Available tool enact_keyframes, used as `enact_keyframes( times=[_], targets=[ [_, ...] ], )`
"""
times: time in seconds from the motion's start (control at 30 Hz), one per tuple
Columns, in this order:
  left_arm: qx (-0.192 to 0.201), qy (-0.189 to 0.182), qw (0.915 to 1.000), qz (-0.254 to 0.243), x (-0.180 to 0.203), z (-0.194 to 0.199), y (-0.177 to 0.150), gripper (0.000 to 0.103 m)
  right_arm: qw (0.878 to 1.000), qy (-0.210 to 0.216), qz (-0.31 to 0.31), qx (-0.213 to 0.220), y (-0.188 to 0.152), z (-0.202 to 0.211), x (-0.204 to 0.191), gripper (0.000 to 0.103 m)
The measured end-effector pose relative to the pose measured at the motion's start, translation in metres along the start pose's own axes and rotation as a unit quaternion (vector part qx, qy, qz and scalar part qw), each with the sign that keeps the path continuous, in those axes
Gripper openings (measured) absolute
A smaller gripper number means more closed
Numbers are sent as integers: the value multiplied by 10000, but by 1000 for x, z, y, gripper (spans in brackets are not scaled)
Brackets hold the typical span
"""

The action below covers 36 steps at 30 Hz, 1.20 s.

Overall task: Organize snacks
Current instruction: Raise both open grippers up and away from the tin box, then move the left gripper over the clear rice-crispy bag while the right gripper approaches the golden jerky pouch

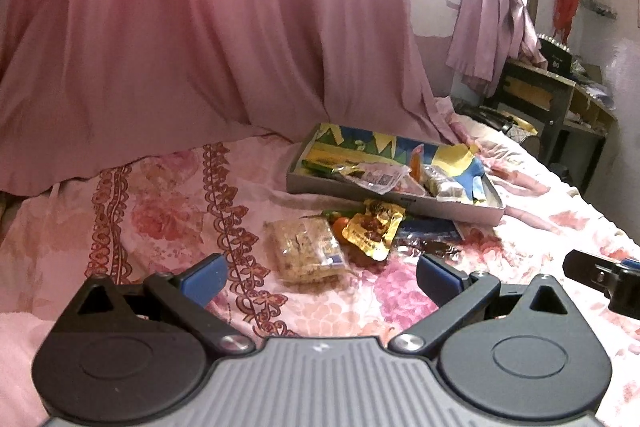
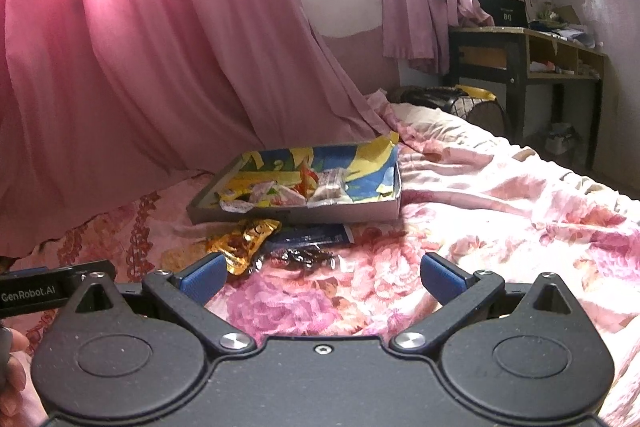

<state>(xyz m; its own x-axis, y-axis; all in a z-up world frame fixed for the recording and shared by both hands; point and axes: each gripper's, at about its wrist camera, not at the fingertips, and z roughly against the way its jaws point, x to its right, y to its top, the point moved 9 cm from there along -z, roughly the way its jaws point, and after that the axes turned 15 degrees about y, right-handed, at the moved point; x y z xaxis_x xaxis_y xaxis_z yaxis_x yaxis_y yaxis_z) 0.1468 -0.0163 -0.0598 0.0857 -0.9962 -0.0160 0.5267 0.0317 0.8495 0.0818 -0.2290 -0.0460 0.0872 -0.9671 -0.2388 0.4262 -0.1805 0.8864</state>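
Both my grippers, left (image 1: 320, 277) and right (image 2: 320, 277), gape empty; crinkly gold packet (image 1: 372, 231) could slip beside tray (image 1: 340, 189).

- Bedspread (image 2: 500, 195): soft matt cloth, creased, printed with pink flowers
- Curtain (image 1: 200, 27): thin pink cloth in folds
- Tray (image 1: 304, 183): matt grey walls, lined with glossy printed paper
- Gold snack packet (image 1: 370, 231): shiny crinkled foil
- Clear cracker pack (image 1: 306, 251): glossy plastic film
- Left hand-held gripper (image 1: 320, 273): matt black plastic, ribbed blue pads
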Motion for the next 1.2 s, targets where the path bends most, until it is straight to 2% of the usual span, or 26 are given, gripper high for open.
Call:
enact_keyframes(
  times=[0.17, 0.4, 0.53, 0.7, 0.93, 1.07, 1.2],
  targets=[
    [-165, 52, 9998, 97, -3, -5, -3, 103, 10000, -18, -73, -41, -2, -1, 3, 102],
    [-650, 251, 9973, 252, -11, -19, -6, 103, 9999, -31, 30, -125, -4, -3, 0, 102],
    [-838, 292, 9959, 175, -10, -28, -3, 103, 9997, -32, 77, -209, -5, -7, -1, 102],
    [-784, 404, 9961, 19, -8, -38, 13, 103, 9989, -40, 156, -445, -8, -17, -4, 102],
    [-722, 390, 9952, -528, -1, -67, 39, 103, 9960, 97, 349, -820, -13, -36, -12, 102],
    [-1077, 337, 9909, -738, -2, -98, 42, 103, 9944, 198, 458, -932, -10, -51, -14, 102],
    [-1756, 184, 9830, -500, -10, -135, 34, 103, 9922, 248, 668, -1018, -5, -68, -15, 102]
  ],
)
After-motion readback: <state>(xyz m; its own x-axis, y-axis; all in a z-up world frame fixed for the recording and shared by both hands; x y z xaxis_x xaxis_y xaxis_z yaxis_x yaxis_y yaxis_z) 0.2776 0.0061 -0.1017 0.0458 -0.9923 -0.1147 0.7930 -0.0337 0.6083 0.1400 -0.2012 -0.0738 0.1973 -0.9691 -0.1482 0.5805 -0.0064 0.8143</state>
